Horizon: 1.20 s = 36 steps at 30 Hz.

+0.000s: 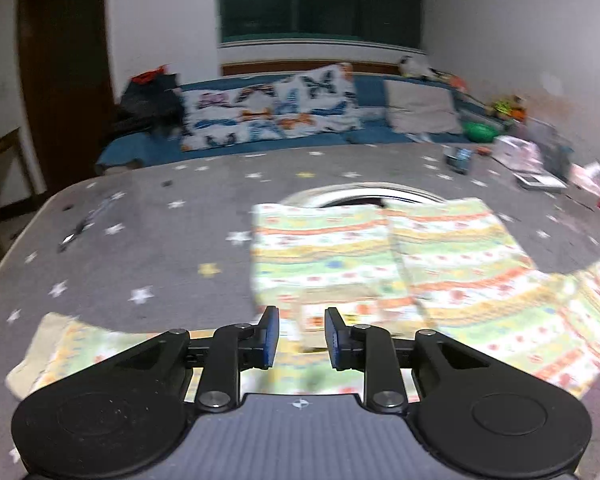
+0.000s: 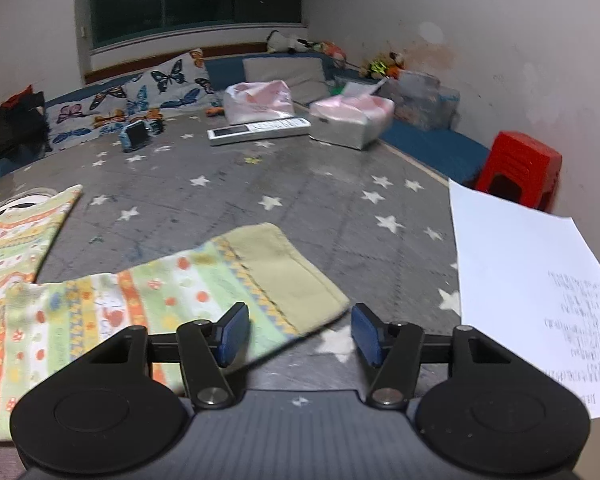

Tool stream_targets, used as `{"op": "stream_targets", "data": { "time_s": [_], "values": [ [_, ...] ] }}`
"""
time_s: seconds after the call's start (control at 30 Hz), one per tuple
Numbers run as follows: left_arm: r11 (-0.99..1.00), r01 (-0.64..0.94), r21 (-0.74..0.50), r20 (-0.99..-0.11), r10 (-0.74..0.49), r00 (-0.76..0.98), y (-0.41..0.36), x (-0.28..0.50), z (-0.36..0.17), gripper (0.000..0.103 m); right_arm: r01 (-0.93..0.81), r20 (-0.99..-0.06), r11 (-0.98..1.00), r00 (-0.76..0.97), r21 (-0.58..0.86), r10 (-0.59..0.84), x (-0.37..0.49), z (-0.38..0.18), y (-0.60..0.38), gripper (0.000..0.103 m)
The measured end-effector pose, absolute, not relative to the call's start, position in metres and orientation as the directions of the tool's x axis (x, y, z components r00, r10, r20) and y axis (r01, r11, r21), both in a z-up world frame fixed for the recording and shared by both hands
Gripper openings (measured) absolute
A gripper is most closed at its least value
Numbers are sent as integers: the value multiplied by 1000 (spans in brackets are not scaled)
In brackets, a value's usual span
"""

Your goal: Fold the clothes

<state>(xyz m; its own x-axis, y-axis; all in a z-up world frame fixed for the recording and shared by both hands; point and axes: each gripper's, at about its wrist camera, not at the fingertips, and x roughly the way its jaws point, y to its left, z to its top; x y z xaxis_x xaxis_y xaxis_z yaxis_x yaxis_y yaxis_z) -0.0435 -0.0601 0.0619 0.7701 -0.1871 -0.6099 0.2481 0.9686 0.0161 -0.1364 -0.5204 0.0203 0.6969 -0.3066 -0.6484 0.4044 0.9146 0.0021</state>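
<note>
Striped green-and-orange shirt (image 1: 380, 264) lies spread flat on the grey starred desk (image 1: 140, 220). The left claw (image 1: 302, 338) is over its near hem, jaws apart, gripping nothing. The right claw (image 2: 300, 334) is wide open, its left pad on the sleeve's (image 2: 228, 280) cuff. A sheet (image 2: 528, 292) lies at 3 o'clock.

Both wrist cameras look forward along their fingers, low over the star-patterned surface (image 1: 148, 216), toward the dark window (image 1: 320, 0) on the far wall. The left view sits close above the striped garment (image 1: 340, 248), straight ahead of its fingers. The right view shares that garment (image 2: 100, 300), ahead-left of its fingers, plus the butterfly cushion (image 2: 140, 96) beyond.
</note>
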Motion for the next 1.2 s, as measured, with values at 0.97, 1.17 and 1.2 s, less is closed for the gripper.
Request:
{"op": "stream_targets", "data": {
  "time_s": [0.97, 1.17, 1.2],
  "values": [
    [863, 503, 39, -657, -358, 664, -155, -74, 39, 43, 420, -600, 896, 758, 146, -258, -144, 30, -530, 5],
    [851, 524, 38, -662, -371, 651, -163, -76, 35, 44, 387, -557, 899, 802, 207, -217, -150, 53, -527, 5],
    [850, 525, 37, -662, -373, 650, -163, -76, 35, 45, 373, -547, 902, 812, 217, -204, -151, 58, -524, 5]
  ]
}}
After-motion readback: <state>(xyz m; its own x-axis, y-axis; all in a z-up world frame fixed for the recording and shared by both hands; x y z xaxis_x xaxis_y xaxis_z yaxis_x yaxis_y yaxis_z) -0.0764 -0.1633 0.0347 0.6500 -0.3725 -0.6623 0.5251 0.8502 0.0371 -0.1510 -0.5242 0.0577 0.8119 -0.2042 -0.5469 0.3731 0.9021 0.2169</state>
